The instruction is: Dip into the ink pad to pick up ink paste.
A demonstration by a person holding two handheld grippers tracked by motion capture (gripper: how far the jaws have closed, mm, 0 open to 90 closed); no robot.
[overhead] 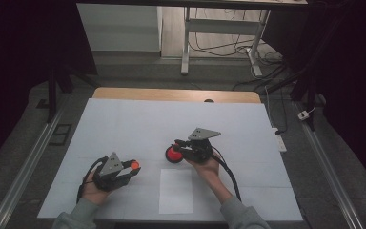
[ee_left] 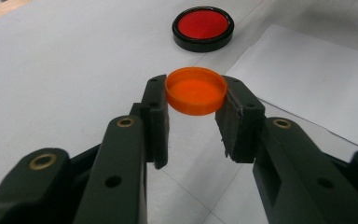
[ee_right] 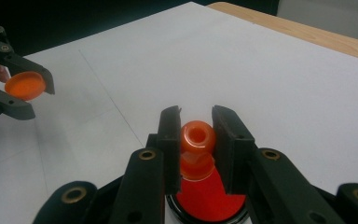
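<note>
My left gripper (overhead: 133, 166) (ee_left: 196, 86) is shut on a shallow orange cap (overhead: 135, 165) (ee_left: 196, 91), held by its rim just above the white table cover (overhead: 124, 124). In the right gripper view that gripper (ee_right: 28, 86) and the cap (ee_right: 25, 85) show at far left. My right gripper (overhead: 176, 145) (ee_right: 196, 119) is shut on a small orange bottle-shaped piece (ee_right: 197, 140) with an open round top. That piece stands over a red disc with a black rim (overhead: 173, 154) (ee_left: 203, 27) (ee_right: 209, 203); whether they touch, I cannot tell.
A white paper sheet (overhead: 176, 191) (ee_left: 307, 79) lies near the table's front edge between the hands. The table's wooden far edge (overhead: 176, 94) (ee_right: 307, 32) shows beyond the white cover. A power strip (overhead: 280, 142) lies on the floor at the right.
</note>
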